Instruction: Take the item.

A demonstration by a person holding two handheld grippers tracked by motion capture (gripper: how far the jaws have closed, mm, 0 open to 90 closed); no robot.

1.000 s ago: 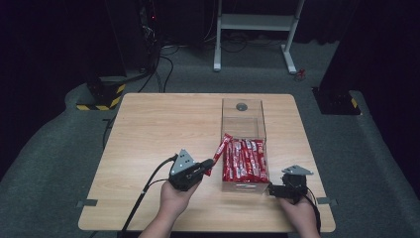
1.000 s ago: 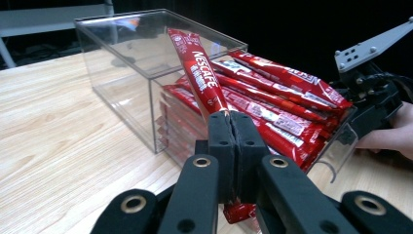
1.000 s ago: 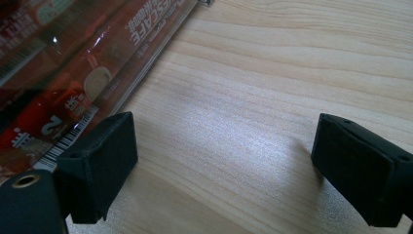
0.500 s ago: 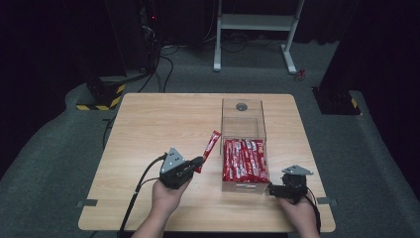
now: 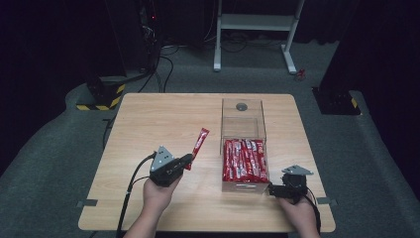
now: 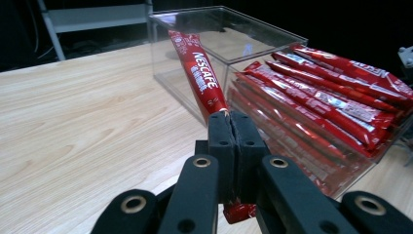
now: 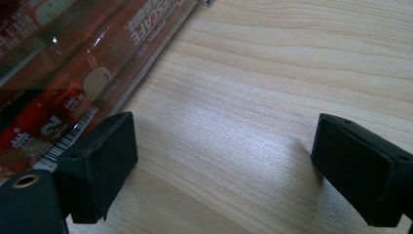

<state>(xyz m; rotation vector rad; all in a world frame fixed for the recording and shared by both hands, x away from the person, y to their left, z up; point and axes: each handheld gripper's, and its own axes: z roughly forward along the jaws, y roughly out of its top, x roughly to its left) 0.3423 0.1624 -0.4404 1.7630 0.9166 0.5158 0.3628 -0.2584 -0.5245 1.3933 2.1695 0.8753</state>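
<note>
High view: left gripper (image 5: 187,160) clamped on the low end of a red Nescafé stick sachet (image 5: 200,141), lifted over the light wooden table (image 5: 163,119), just left of the clear plastic box (image 5: 242,116) packed with like sachets.

Left gripper view: fingers (image 6: 221,146) pressed together on that sachet.

Right gripper view: right gripper (image 7: 224,161) fingers spread wide, holding nothing, low beside the box.

We see the left hand (image 5: 159,191) holding the left gripper (image 5: 187,160) angled up and rightward, its jaws pressed together on a red sachet (image 6: 199,73). The right hand (image 5: 297,212) holds the right gripper (image 5: 271,189) low, jaws spread wide apart.
</note>
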